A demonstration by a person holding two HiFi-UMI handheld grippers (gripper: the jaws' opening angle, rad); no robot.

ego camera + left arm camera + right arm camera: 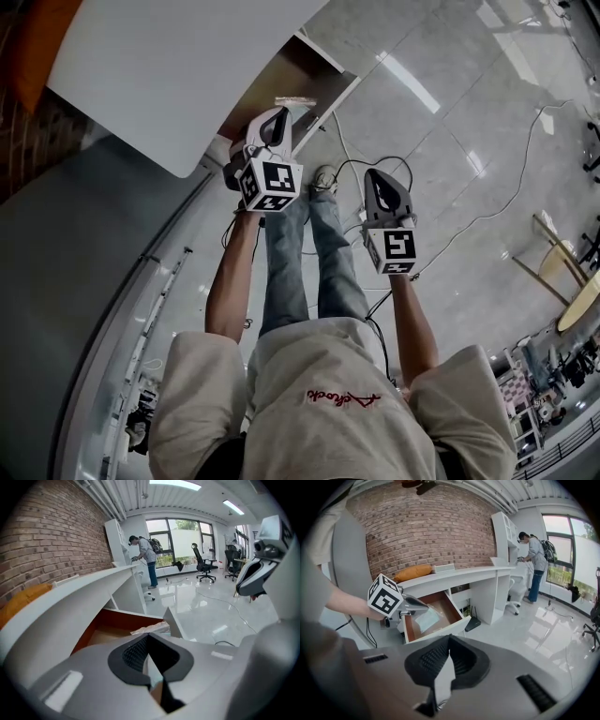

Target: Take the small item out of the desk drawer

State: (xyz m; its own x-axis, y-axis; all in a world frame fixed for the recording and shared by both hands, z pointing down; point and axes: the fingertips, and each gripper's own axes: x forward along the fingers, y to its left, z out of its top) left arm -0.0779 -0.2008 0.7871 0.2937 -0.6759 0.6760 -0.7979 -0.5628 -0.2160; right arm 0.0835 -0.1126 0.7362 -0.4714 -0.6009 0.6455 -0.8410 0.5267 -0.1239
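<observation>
The desk drawer (440, 620) stands pulled out under the white desk top (159, 66), its brown inside showing. My left gripper (418, 605) is held over the drawer, shut on a small, flat, clear plastic packet (426, 618) that hangs from its tips above the drawer floor. In the left gripper view the crinkled packet (151, 629) sticks out past the closed jaws of the left gripper (147, 638), with the drawer (112, 632) behind it. In the head view the left gripper (279, 114) is at the drawer (319, 80). My right gripper (377, 178) hangs to its right over the floor, shut and empty (449, 641).
A person (534, 557) stands at a tall white cabinet further along the desk. An orange cushion (412, 572) lies on the desk by the brick wall. Cables (506, 197) trail over the glossy floor, and office chairs (205, 564) stand by the windows.
</observation>
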